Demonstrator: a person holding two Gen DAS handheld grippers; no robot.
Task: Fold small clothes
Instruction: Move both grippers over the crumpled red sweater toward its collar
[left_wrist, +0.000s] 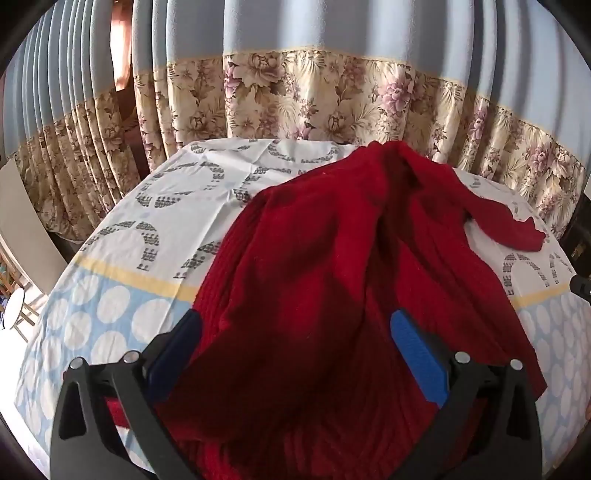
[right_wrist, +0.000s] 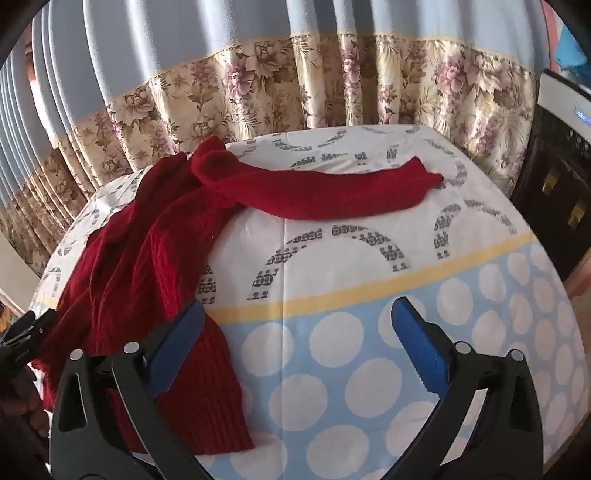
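My left gripper (left_wrist: 295, 354): jaws wide, holding nothing, above red knit sweater (left_wrist: 332, 258) | my right gripper (right_wrist: 297, 347): jaws wide, empty, over patterned sheet (right_wrist: 369, 332) | sweater lies unfolded on worktop, sleeve (right_wrist: 321, 192) stretched right.

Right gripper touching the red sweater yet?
Cannot tell. In the right wrist view the open right gripper frames mostly bare sheet; its left finger overlaps the red sweater, contact unclear.

You had the sweater (right_wrist: 147, 258) lying on the table sheet (right_wrist: 369, 369), at the left of the right wrist frame, its sleeve (right_wrist: 332, 192) stretched right, before the curtain (right_wrist: 295, 92).
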